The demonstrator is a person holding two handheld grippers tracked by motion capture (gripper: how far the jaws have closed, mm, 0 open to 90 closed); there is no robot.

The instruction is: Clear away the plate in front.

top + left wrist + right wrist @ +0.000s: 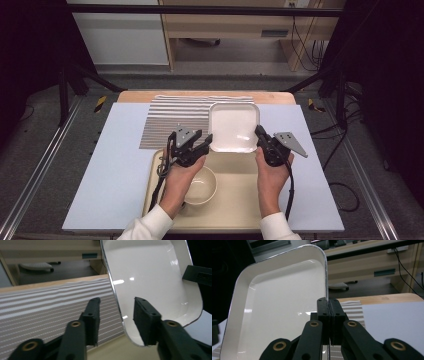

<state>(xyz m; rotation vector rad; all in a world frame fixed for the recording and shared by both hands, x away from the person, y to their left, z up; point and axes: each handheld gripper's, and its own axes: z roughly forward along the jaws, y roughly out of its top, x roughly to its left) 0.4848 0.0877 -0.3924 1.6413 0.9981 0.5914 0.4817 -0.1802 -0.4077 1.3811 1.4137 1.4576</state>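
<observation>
Pinching white plate (277,312) rim, right gripper (328,315) closed, left gripper (116,317) jaws apart astride rim

Nothing here can be read. The white square plate (233,127), the striped mat (172,121) and the beige tray (235,197) on the worktop carry no lettering. A small teal plate on the wooden furniture (383,272) beyond the worktop's far edge may be a label, but it is too small and blurred to make out.

White square plate (233,127), seemingly tilted, gripped at its right rim.
</observation>
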